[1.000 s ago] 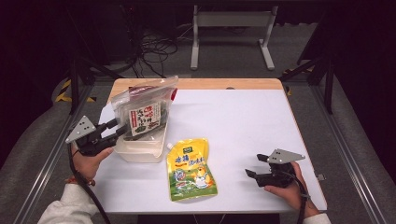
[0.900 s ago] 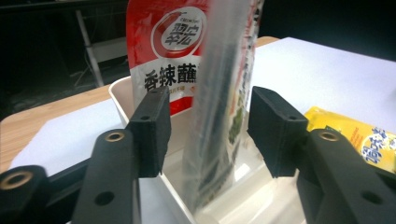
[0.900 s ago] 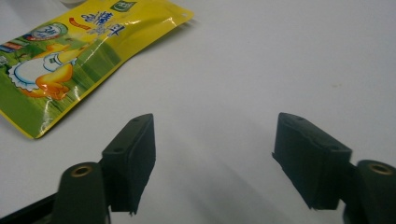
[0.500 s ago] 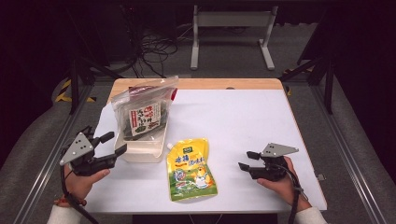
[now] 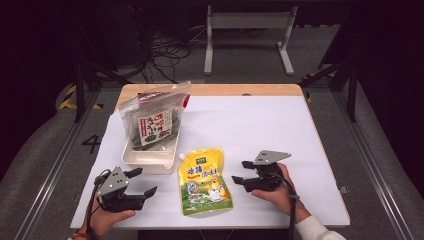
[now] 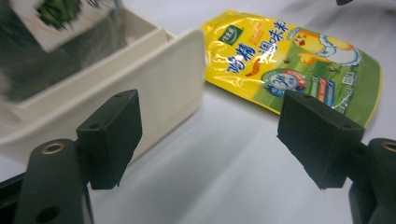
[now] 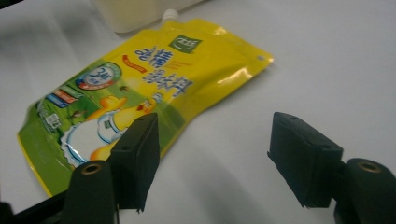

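Note:
A yellow and green spouted pouch [image 5: 204, 182] lies flat on the white table [image 5: 260, 125], near its front edge. My left gripper [image 5: 142, 181] sits just left of the pouch and in front of the white tub [image 5: 150, 159]; its jaws have just been opening and nothing is between them. The left gripper view shows that gripper [image 6: 215, 140] open over bare table, with the tub [image 6: 154, 79] and the pouch [image 6: 299, 56] beyond. My right gripper [image 5: 240, 171] sits just right of the pouch, pointing at it. Its jaws have just been opening too, and stand open and empty [image 7: 219, 158] beside the pouch [image 7: 140, 88].
A clear zip bag with a dark seaweed packet [image 5: 152, 122] leans in the tub at the back left. Beyond the table, a metal stand [image 5: 247, 35] and cables lie on the floor.
The left gripper has pulled back from the tub toward the near edge, its jaws wider. The right gripper has slid left, closer to the pouch.

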Available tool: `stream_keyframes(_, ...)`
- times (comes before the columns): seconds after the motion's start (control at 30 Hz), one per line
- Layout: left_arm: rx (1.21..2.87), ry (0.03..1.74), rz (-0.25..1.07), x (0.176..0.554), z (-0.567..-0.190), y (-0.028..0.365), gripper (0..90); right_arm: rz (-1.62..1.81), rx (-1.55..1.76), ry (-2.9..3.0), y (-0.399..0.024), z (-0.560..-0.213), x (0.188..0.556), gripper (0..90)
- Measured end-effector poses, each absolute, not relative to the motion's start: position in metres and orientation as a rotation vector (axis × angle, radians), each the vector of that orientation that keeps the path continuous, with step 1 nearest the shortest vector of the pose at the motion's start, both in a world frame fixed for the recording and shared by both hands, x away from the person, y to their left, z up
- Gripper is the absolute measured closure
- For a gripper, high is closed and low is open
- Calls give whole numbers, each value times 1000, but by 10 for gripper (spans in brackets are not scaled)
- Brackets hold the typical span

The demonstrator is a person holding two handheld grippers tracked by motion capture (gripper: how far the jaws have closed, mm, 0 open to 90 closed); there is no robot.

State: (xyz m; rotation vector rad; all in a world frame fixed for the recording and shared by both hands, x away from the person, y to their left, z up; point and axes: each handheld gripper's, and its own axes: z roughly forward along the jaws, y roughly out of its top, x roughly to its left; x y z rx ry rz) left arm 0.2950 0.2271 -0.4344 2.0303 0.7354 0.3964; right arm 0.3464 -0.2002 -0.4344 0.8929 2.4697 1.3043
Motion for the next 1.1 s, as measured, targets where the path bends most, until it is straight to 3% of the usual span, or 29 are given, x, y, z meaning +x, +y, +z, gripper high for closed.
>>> stream_keyframes(0.27,2134,711,358,296,-451,210,179,1324,882,2520,-161,-443,351,258)
stream_keyframes(0.57,2107,726,324,300,-454,211,165,1256,993,2596,-136,-459,363,249)
stream_keyframes(0.67,2116,722,312,300,-454,210,161,1270,1012,2630,-136,-458,365,309)
stream_keyframes(0.83,2136,704,292,302,-456,203,160,1304,1058,2697,-141,-457,368,593)
stream_keyframes(0.93,2136,706,277,304,-458,200,160,1316,1038,2719,-143,-455,368,712)
stream_keyframes(1.1,2121,720,251,307,-458,199,154,1310,974,2706,-142,-453,364,777)
